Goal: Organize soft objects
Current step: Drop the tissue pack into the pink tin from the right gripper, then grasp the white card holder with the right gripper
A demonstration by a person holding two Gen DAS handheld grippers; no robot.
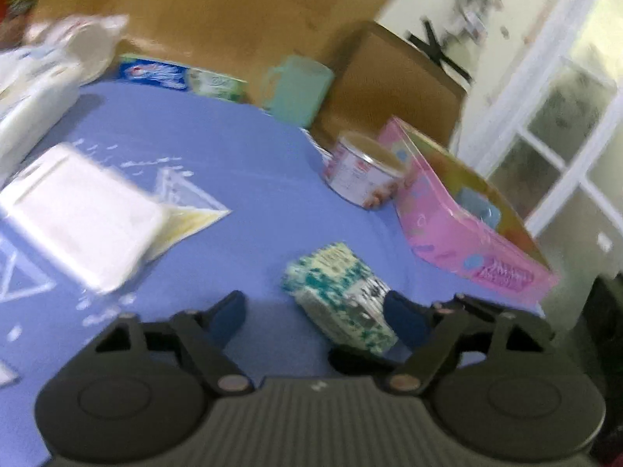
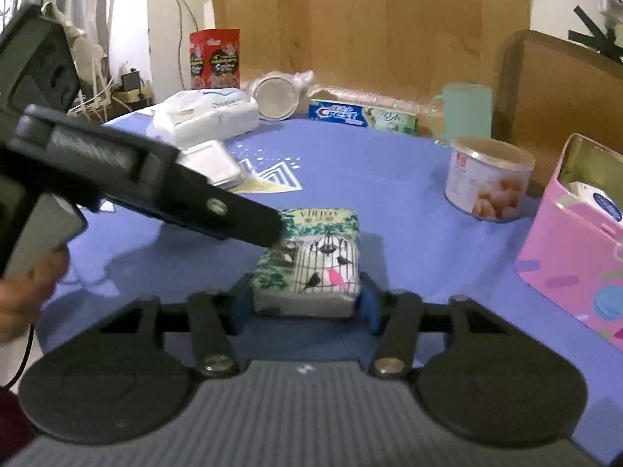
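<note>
A soft tissue pack (image 2: pixel 311 257), printed with green leaves, a birdcage and a pink bird, lies on the blue tablecloth (image 2: pixel 409 241). My right gripper (image 2: pixel 305 305) is shut on its near end, with a blue pad against each side. My left gripper (image 1: pixel 317 307) stands open over the same pack (image 1: pixel 338 295), which lies close to its right finger and well apart from the left one. In the right wrist view a left finger (image 2: pixel 249 220) reaches in from the left and ends over the pack's far left corner. A hand (image 2: pixel 23 295) holds that gripper.
A pink box (image 2: pixel 572 268) stands open at the right with a round snack tin (image 2: pixel 486 179) beside it. Farther back are a white wipes pack (image 2: pixel 206 116), a white flat container (image 2: pixel 210 163), a toothpaste box (image 2: pixel 362 116), a green mug (image 2: pixel 465 113) and a wooden board (image 2: pixel 370 19).
</note>
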